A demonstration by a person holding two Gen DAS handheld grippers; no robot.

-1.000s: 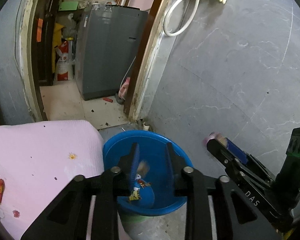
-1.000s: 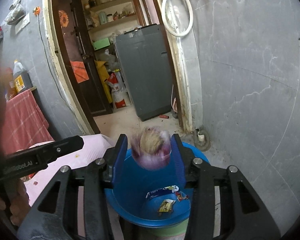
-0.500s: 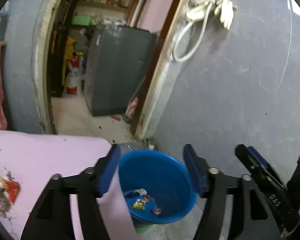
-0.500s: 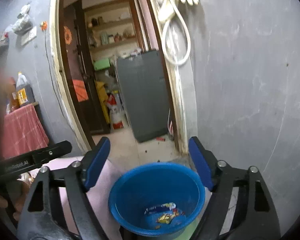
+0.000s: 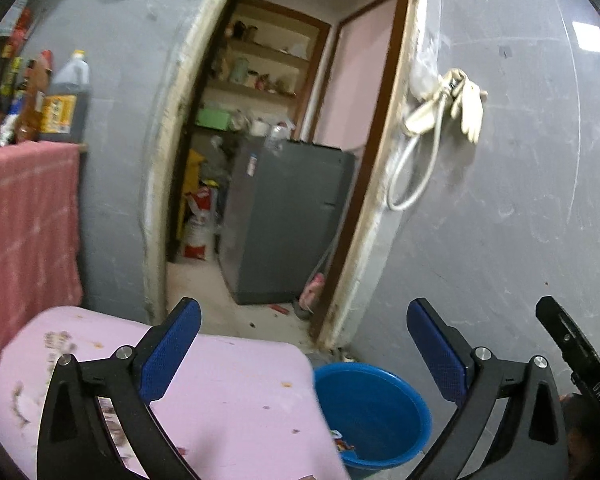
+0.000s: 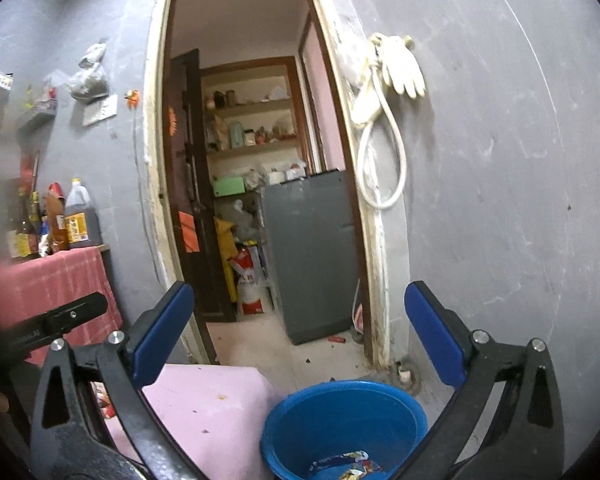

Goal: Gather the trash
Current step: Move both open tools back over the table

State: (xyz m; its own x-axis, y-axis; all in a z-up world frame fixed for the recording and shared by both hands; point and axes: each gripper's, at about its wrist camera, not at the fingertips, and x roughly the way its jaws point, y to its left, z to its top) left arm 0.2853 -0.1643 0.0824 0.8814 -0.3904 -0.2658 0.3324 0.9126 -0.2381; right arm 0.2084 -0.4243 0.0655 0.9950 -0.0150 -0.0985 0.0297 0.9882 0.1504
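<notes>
Blue round plastic basin (image 6: 342,428) sits low beside the pink worktop (image 5: 228,392); left tongs (image 5: 304,350) and right tongs (image 6: 298,330), opening wide and empty above it, could drop later trash outside.

A second ago the right hand-held gripper (image 6: 300,332) pinched a purplish round scrap and the left hand-held gripper (image 5: 304,348) a small wrapper above the blue plastic basin (image 6: 284,436). Now both jaws are opening with nothing between them, raised higher, and colourful wrappers (image 6: 348,466) lie inside the basin.
</notes>
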